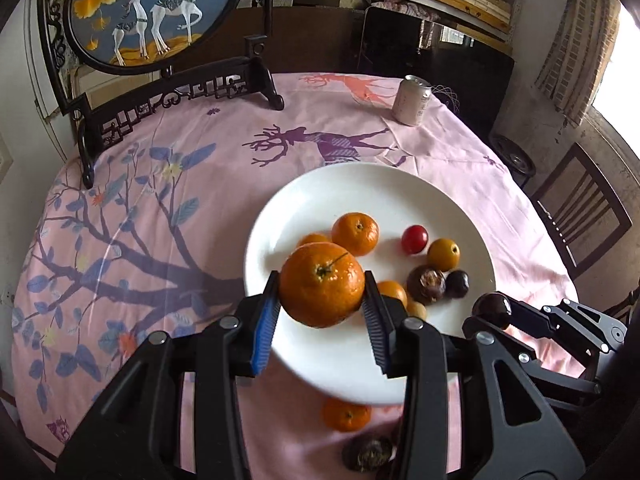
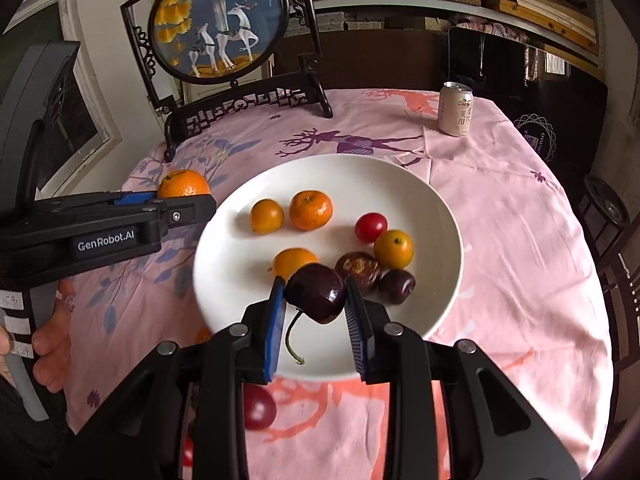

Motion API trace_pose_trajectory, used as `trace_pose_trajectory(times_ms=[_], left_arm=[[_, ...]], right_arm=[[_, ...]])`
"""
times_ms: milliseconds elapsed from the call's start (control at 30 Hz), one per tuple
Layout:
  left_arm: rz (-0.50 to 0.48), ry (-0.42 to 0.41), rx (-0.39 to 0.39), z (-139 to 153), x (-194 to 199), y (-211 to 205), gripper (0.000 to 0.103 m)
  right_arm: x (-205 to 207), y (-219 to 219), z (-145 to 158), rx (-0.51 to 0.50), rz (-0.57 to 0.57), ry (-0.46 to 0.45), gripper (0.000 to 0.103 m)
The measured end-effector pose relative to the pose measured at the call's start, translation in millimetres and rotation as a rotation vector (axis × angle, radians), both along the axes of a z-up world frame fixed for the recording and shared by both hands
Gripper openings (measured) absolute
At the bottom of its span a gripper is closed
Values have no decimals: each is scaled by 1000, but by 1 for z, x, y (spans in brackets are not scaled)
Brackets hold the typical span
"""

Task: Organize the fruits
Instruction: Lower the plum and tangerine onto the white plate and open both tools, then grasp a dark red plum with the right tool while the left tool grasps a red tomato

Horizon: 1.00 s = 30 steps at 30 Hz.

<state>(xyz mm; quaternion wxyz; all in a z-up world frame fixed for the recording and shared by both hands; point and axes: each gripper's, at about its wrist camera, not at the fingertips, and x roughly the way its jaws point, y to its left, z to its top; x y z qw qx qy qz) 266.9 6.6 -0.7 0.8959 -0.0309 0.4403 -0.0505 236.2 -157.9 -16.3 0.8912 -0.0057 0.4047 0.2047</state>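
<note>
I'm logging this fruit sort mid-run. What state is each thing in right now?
Left claw: shut on a mandarin, held above the plate.
Right claw: shut on a dark cherry, stem hanging down.
Plate: on the tablecloth, holding several small fruits.
Can: upright, far side of the table.
Red fruit: off the plate, on the cloth.

Left gripper (image 1: 322, 292): matte black linkage arms, silver round screws at pivots, blue ribbed pads on fingers (image 1: 266, 320). Right gripper (image 2: 314, 300): same black build, blue pads. White "GenRobot.AI" lettering on left gripper's side; grey handle with white tape labels.
</note>
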Motion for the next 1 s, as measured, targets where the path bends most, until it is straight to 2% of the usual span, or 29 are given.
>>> trace_pose_trajectory(times_ms=[67,167,433,467,500,533,567,733,867,933,1000], left_arm=[[25,35,-16,-10,20,2,40],[27,72,-26,-24,35,1,40],[18,81,-27,-31,43,-3,41],[16,84,-30,-31,44,-4,41],[16,84,-37,-30,45,-4,43],[18,78,-39,-28,44,-4,49],[21,65,-35,-25,41,-4,51],[12,-3,-40,-3,2,5,56],[18,-78,-4,7,-58,12,66],[20,-111,-1,4,-90,16,68],[30,-126,1,-2,-117,20,68]], right_arm=[[26,2,-8,8,-8,35,30],[47,9,-18,-34,-9,36,30],[58,16,-25,-47,-1,17,30],[58,17,-25,-52,-2,16,33],[60,18,-25,-59,-5,16,49],[60,19,-24,-63,-11,7,57],[59,19,-23,-68,-17,-4,57],[33,4,-2,-47,-33,-22,57],[-22,-11,15,-35,-30,-58,64],[-53,-19,13,-23,-38,-70,70],[-81,-26,4,-11,-43,-65,71]])
